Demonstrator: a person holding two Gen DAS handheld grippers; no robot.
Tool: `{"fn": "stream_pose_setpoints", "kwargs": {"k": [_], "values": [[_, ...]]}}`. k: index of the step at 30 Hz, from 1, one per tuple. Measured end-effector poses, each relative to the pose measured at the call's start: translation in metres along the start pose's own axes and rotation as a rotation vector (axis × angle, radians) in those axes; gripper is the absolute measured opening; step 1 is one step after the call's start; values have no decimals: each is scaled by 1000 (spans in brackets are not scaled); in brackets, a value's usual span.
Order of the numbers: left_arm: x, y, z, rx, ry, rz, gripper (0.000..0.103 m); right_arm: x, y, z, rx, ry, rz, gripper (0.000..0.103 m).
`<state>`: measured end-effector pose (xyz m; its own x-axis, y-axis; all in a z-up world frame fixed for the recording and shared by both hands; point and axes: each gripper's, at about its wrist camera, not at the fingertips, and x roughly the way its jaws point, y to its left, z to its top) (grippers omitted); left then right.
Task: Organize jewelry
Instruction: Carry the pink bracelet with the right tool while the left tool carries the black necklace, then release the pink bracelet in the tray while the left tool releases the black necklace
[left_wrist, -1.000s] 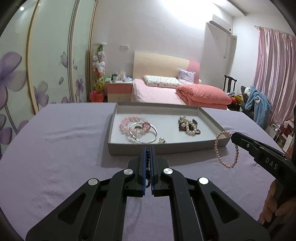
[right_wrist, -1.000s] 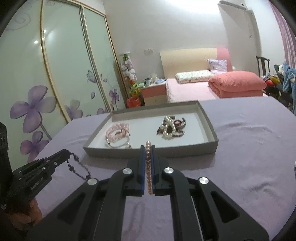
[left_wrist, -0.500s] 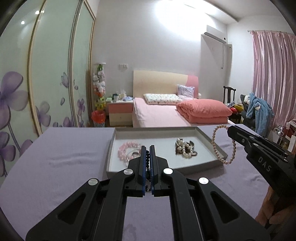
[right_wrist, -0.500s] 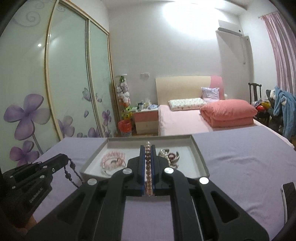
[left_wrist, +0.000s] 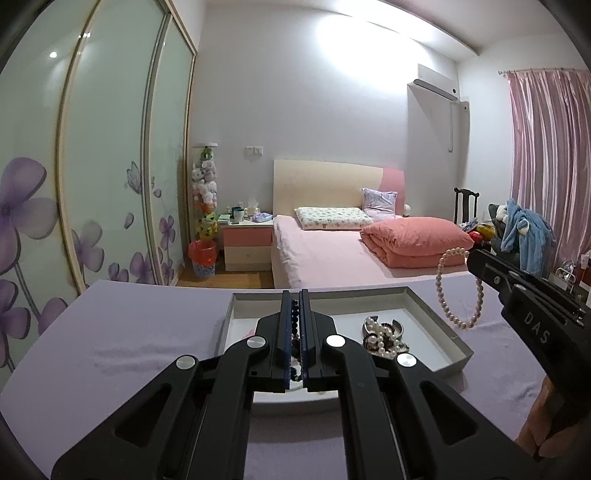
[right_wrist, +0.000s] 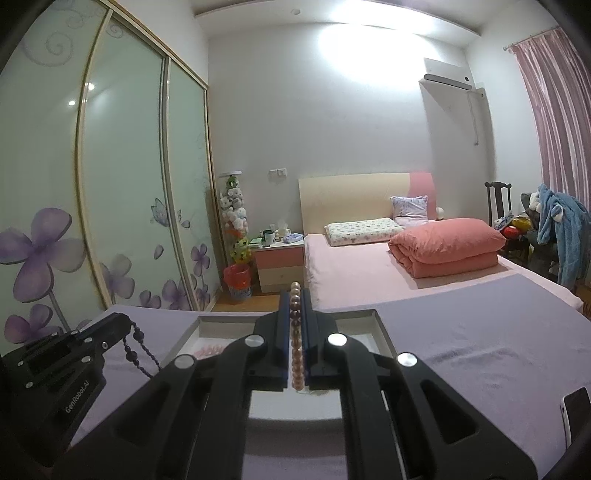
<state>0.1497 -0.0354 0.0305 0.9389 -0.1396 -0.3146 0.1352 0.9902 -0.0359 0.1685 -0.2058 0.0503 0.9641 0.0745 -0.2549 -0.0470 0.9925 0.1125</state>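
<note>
My left gripper (left_wrist: 294, 295) is shut on a dark bead bracelet (left_wrist: 294, 314), which hangs from its tip in the right wrist view (right_wrist: 138, 350). My right gripper (right_wrist: 295, 290) is shut on a pink pearl bracelet (right_wrist: 296, 347); its loop dangles over the tray's right end in the left wrist view (left_wrist: 460, 288). Both grippers hover above a shallow grey tray (left_wrist: 436, 317) on the purple cloth. In the tray lie a pile of pearl and silver jewelry (left_wrist: 384, 334) and a pink bead bracelet (right_wrist: 208, 350), mostly hidden behind the fingers.
The table carries a purple cloth (left_wrist: 129, 332). A phone's corner (right_wrist: 574, 410) shows at the right edge of the table. A person's hand (left_wrist: 543, 424) grips the right tool. Behind the table stand a pink bed (left_wrist: 332, 251), a bedside cabinet and sliding wardrobe doors.
Both grippers have risen and tipped toward level, each carrying its bracelet. The tray has slid lower in both views and more of the room shows.
</note>
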Motion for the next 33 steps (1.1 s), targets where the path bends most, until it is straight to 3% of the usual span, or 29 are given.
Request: {"fn": "stream_pose_setpoints", "kwargs": {"k": [15,33], "values": [[50,0,-1,-22,62,-11,4,71,-11,-4,30,66,-23,6],[85,-2,-11,-13,147,-44,4,115,-18,-28,43,179,-26,6]]}}
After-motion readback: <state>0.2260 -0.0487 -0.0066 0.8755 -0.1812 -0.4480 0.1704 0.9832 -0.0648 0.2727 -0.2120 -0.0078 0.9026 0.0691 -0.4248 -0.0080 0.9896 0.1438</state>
